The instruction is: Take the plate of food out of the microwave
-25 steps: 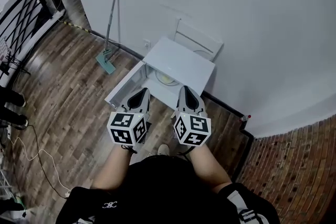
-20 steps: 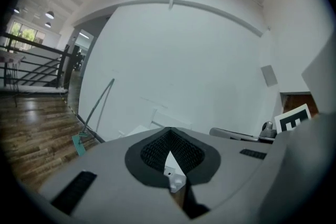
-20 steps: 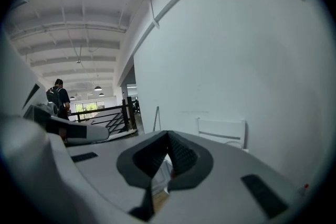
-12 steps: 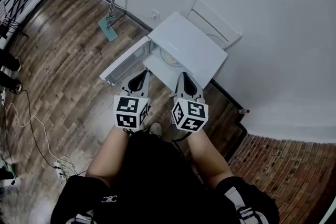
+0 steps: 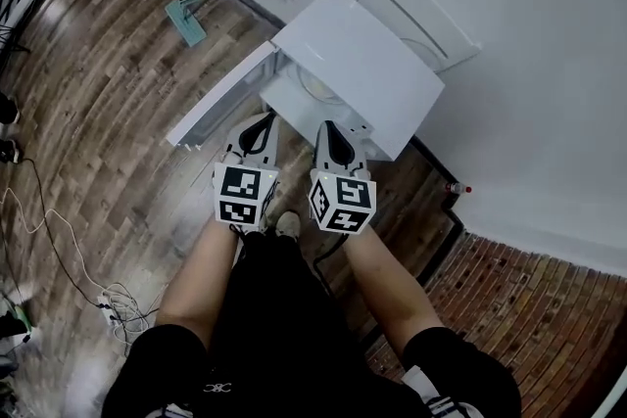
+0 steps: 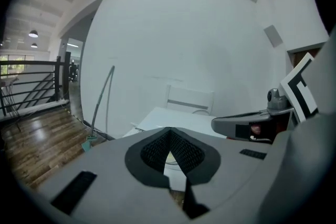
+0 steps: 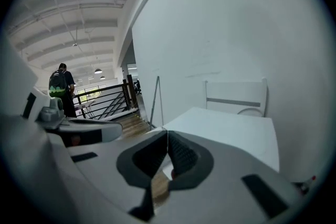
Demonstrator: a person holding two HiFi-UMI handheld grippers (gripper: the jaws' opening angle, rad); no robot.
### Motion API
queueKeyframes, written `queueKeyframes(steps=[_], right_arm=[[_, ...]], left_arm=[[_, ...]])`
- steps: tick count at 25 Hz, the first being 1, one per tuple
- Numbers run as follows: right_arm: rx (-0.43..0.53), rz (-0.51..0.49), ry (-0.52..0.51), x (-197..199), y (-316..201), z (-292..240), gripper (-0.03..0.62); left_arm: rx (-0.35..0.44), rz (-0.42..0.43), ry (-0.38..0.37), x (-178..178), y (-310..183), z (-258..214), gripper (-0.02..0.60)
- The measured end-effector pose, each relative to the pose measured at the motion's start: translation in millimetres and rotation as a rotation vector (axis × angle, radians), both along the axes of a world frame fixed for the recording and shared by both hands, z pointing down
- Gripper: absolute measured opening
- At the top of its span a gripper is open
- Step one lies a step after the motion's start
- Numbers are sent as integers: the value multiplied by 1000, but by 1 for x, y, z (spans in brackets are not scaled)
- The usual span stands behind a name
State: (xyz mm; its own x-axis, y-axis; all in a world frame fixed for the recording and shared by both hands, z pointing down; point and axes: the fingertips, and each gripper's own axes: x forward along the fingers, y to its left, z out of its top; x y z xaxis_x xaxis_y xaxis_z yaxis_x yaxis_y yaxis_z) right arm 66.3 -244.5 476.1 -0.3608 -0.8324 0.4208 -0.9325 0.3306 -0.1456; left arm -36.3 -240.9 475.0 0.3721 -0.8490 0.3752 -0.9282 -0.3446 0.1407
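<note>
We held the left hand-held gripper (image 5: 263, 122) and right hand-held gripper (image 5: 328, 127) closed and empty, the plate of food (image 5: 315, 85) lying just up-frame inside the open microwave (image 5: 364, 64), nearer the right.

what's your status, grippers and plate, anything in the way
Left gripper and right gripper both shut, empty, short of the microwave. Plate inside, untouched. Door open; nothing blocking the opening.

white microwave (image 5: 364, 64) open, plate (image 5: 315, 88) inside
</note>
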Motion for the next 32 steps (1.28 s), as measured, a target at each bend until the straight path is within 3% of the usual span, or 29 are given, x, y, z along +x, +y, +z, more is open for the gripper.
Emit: queueKeyframes(steps=[6, 10, 15, 17, 18, 24, 27, 32], right_arm=[[-27, -28, 98, -2, -35, 106, 14], [-73, -19, 146, 13, -50, 179, 14], [-69, -20, 246, 26, -75, 237, 15], [-67, -74, 288, 19, -85, 250, 60], [-68, -113, 322, 14, -89, 257, 110], [-39, -305, 638, -9, -119, 287, 164], [-69, -387, 798, -11, -130, 312, 184], [-116, -418, 920, -10, -144, 337, 199]], left_arm=[[-4, 2, 51, 7, -38, 82, -3], [-39, 10, 89, 15, -42, 134, -3], [-75, 42, 84, 21, -32, 183, -3], [-84, 56, 77, 22, -27, 196, -3], [-88, 61, 75, 22, -24, 201, -3], [-126, 64, 82, 15, -4, 220, -3], [-145, 58, 89, 10, 4, 227, -3], [-163, 45, 89, -9, 14, 234, -3]])
